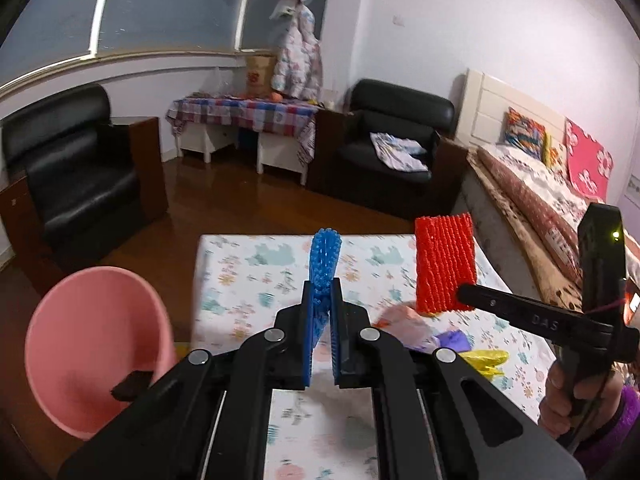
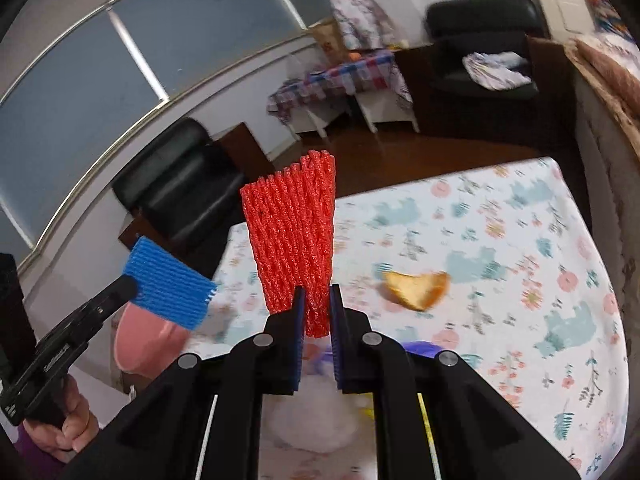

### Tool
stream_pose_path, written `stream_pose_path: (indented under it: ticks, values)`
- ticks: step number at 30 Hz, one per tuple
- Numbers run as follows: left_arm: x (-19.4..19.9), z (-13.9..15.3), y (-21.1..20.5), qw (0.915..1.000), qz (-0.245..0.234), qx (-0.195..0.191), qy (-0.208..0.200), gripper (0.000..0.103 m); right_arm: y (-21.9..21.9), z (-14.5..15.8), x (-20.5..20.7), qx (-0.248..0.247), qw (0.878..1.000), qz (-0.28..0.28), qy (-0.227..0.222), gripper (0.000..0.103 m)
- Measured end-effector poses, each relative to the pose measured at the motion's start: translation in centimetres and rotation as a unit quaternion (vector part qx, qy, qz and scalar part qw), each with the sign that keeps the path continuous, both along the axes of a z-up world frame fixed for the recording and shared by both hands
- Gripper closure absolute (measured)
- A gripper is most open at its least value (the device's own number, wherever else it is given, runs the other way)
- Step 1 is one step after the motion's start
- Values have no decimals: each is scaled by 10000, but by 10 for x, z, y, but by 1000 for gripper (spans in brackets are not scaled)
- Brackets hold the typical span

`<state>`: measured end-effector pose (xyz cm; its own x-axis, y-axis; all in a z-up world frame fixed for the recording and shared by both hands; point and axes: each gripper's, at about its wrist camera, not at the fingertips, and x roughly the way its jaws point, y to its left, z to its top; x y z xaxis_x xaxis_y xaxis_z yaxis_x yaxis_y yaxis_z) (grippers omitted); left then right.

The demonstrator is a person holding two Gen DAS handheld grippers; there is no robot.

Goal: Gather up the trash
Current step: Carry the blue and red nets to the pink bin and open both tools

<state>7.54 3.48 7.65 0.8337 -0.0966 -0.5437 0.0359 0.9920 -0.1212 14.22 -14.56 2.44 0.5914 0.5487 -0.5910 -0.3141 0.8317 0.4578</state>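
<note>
Left gripper (image 1: 322, 300): fingers clamped on the blue foam net (image 1: 325, 258), held above the desk (image 1: 248, 280). Right gripper (image 2: 316, 304): fingers clamped on the red foam net (image 2: 294, 240). Pink bin (image 1: 92, 360) stands beside the desk's left edge.
</note>
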Motion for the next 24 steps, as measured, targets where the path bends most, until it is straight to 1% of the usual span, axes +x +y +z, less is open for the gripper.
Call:
stream_pose_path:
  ticks: [4,6,12,18,21,24]
  values:
    - [-15,11,31,9993,343,18,-162,96,38,17,-2,-5,9994,346,-97,92]
    - [-23,15,50,9980,592,45,-200,96,59,24,-3,15,9985,539,-116,92]
    - [-48,17,103,9922,1237,-2,-184,96,145,41,-3,-9,9918,1263,-179,92]
    - [-63,5,147,9854,1703,-50,18,96,220,34,-5,-164,9840,1775,-33,92]
    - [-65,-5,163,9820,1879,-65,174,96,246,25,-9,-290,9811,1913,64,92]
    - [-66,-15,176,9792,2007,-91,281,96,264,16,-9,-395,9787,2008,175,92]
